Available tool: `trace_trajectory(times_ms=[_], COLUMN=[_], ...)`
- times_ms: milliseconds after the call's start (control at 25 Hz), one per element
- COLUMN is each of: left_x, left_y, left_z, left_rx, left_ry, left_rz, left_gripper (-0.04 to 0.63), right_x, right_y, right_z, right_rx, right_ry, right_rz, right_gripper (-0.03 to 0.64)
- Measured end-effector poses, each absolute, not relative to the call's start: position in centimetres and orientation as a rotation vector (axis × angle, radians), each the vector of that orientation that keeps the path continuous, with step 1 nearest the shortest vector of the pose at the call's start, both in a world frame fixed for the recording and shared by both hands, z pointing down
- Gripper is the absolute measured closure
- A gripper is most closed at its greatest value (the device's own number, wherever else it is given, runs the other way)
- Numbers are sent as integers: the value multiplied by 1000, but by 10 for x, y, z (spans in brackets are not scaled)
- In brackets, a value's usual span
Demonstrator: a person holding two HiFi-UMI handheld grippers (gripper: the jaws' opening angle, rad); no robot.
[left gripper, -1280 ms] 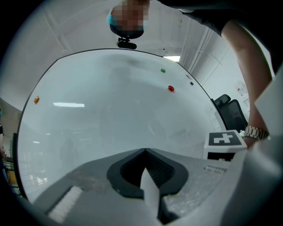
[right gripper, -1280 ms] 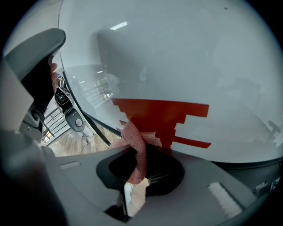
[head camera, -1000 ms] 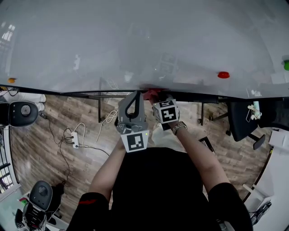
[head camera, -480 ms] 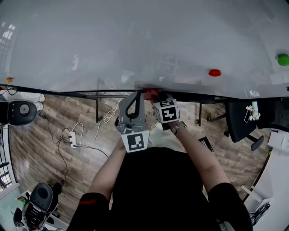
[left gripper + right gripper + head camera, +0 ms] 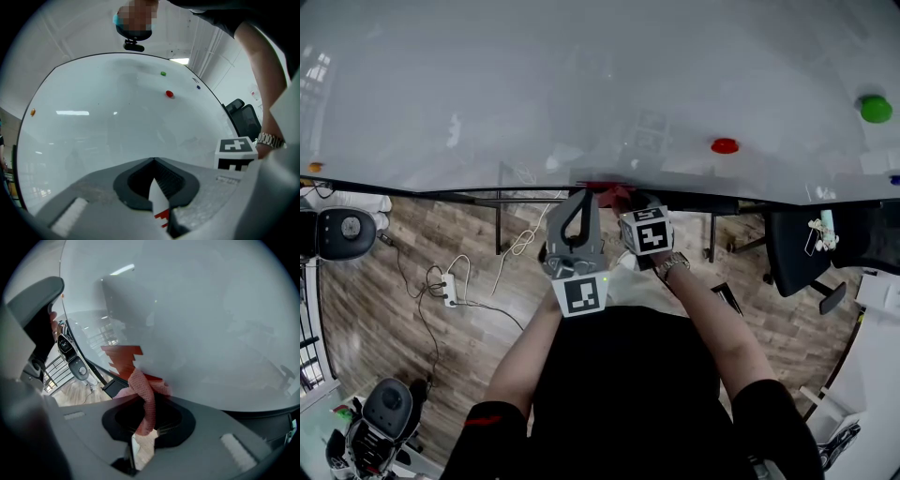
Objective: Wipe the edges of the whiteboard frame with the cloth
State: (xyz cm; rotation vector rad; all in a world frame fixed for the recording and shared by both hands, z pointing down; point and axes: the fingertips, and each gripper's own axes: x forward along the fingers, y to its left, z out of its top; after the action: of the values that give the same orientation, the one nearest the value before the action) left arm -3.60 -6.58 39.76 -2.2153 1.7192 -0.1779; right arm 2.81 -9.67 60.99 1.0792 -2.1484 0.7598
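Head view: we're mid-wipe on the bottom edge of the whiteboard (image 5: pixel 581 84) frame (image 5: pixel 441 193). The right gripper (image 5: pixel 622 199) holds the cloth (image 5: pixel 613 194) up at that edge. It sits just right of the left gripper (image 5: pixel 580 197), which points at the same stretch. The contact patch is tiny from here, so cloth-on-frame looks likely but isn't confirmed.

Left gripper view: jaws together, nothing between them. Only board surface lies ahead, with the red magnet (image 5: pixel 169 93) and green magnet (image 5: pixel 163 73) well up it. This one is idle for the step.

Right gripper view: jaws clamped on the cloth (image 5: pixel 145 404). A twisted strand runs between them and the bunch is pushed against the board's lower rim.

Step call: bottom-edge pass under way; we can't tell how much of the frame is already done. The next move needs steady pressure into the rim while sliding along it, keeping the cloth off the board face. The grip is on a thin strand, so it could pull out.

Versus 1.0 s ago: both magnets sit further left in the head view, and the green one is now fully in shot. The grippers hold the same spot in frame. We read that as the body stepping right along the board, cloth with it.
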Motion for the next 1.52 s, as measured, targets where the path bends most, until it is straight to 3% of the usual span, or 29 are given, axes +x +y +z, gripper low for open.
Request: trace_trajectory(times_ms=[1520], left_x=[6], left_y=[-64], left_z=[403], left_rx=[-2181], left_ry=[1766], left_rz=[-173], left_gripper=[598], right_x=[75], right_y=[-102], right_z=[614], right_rx=[1051], right_ry=[-2167], right_rz=[755], right_gripper=[561])
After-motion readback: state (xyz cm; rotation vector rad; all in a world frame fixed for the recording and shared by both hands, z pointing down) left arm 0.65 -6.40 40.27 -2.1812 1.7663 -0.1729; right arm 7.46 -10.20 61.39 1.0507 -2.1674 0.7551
